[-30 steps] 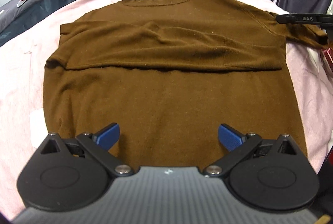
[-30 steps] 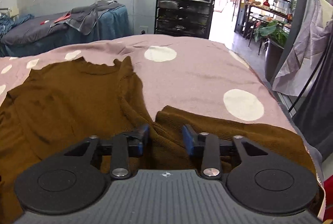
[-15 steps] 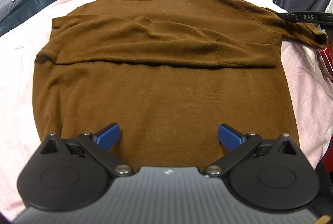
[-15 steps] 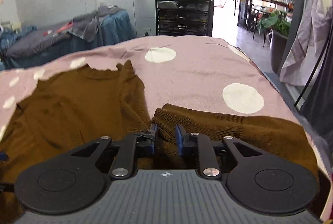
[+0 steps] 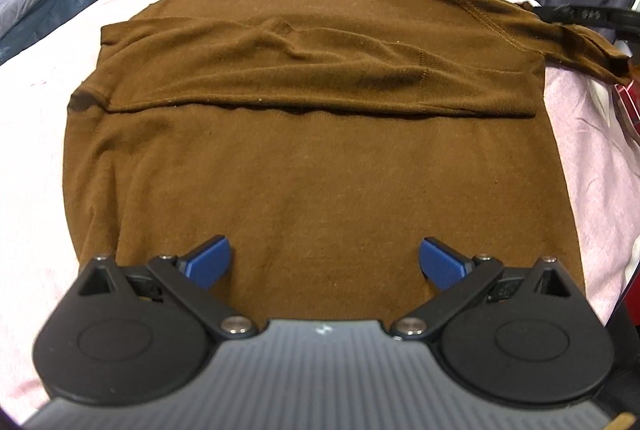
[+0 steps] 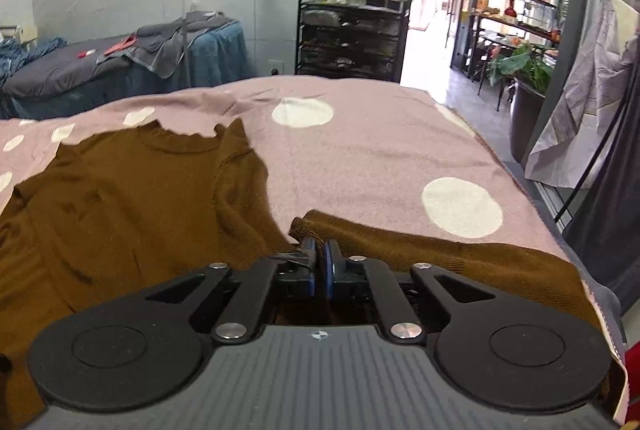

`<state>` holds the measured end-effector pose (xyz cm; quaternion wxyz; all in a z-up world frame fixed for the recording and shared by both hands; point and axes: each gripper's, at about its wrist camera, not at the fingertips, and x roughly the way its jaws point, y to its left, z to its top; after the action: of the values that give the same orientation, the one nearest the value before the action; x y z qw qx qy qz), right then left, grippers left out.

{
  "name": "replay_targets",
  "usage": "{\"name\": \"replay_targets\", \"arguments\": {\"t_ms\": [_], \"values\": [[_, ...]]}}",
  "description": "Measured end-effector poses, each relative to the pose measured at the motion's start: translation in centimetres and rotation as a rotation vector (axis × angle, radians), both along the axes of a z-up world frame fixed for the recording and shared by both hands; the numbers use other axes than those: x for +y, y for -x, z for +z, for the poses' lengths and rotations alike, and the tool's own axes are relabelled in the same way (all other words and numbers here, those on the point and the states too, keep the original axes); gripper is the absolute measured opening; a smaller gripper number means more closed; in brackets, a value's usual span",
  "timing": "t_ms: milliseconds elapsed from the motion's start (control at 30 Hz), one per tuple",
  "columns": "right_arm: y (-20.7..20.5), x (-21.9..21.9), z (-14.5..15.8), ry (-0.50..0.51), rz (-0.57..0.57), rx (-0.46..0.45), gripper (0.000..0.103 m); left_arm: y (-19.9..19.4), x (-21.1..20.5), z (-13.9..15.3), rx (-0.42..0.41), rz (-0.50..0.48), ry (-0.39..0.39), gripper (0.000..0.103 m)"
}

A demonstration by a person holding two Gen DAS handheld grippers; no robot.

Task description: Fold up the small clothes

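One brown sweater (image 5: 320, 158) lies flat on the pink polka-dot blanket (image 6: 380, 150), one sleeve folded across its chest. The left gripper (image 5: 324, 258) hovers over the hem with its blue fingers (image 5: 208, 256) spread wide, gripping nothing. The right gripper (image 6: 319, 262) has its fingers clenched on the other sleeve (image 6: 420, 246), which stretches out sideways over the blanket.
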<state>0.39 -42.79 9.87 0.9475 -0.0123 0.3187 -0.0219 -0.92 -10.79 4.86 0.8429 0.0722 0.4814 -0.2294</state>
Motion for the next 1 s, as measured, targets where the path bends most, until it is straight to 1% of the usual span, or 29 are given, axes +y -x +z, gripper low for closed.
{"name": "replay_targets", "arguments": {"t_ms": [133,267,300,333,400,467,567,667,700,800,867,900,967,1000], "values": [[1.3,-2.8,1.8,-0.051,-0.118,-0.097,0.006,-0.1,0.5,0.0,0.004,0.013,0.012,0.103],[3.8,-8.5,4.6,-0.171,-0.299,-0.218,0.006,-0.3,1.0,0.0,0.013,0.030,0.030,0.103],[4.7,-10.0,5.4,-0.186,-0.344,-0.251,0.006,-0.3,1.0,0.1,0.013,0.034,0.035,0.103],[5.5,-11.2,6.2,-0.181,-0.390,-0.285,0.006,-0.4,1.1,0.2,0.012,0.038,0.039,0.103],[7.3,-13.2,7.7,-0.136,-0.470,-0.345,0.006,-0.6,1.0,0.2,0.017,0.045,0.045,0.103],[8.8,-15.0,8.6,-0.111,-0.540,-0.376,0.006,-0.7,1.0,0.2,0.021,0.050,0.050,0.103],[11.1,-17.0,9.3,-0.090,-0.639,-0.415,0.006,-0.8,0.7,0.2,0.026,0.050,0.047,0.103],[13.2,-18.6,9.4,-0.110,-0.732,-0.457,0.006,-0.7,0.5,0.1,0.028,0.041,0.034,0.103],[13.6,-18.9,9.5,-0.100,-0.762,-0.472,0.006,-0.7,0.4,0.1,0.029,0.039,0.030,0.103],[14.7,-19.4,9.9,-0.068,-0.828,-0.519,0.005,-0.7,0.5,0.1,0.031,0.041,0.032,0.103],[14.8,-19.5,10.4,-0.039,-0.845,-0.537,0.005,-0.8,0.5,0.1,0.034,0.047,0.039,0.103],[14.5,-19.6,10.5,-0.035,-0.843,-0.532,0.005,-0.9,0.6,0.0,0.039,0.051,0.044,0.103],[13.4,-19.4,10.0,-0.088,-0.794,-0.492,0.005,-1.1,0.7,0.0,0.046,0.060,0.051,0.103],[12.9,-18.9,9.7,-0.109,-0.765,-0.494,0.005,-1.2,0.7,0.0,0.051,0.068,0.052,0.103]]}}
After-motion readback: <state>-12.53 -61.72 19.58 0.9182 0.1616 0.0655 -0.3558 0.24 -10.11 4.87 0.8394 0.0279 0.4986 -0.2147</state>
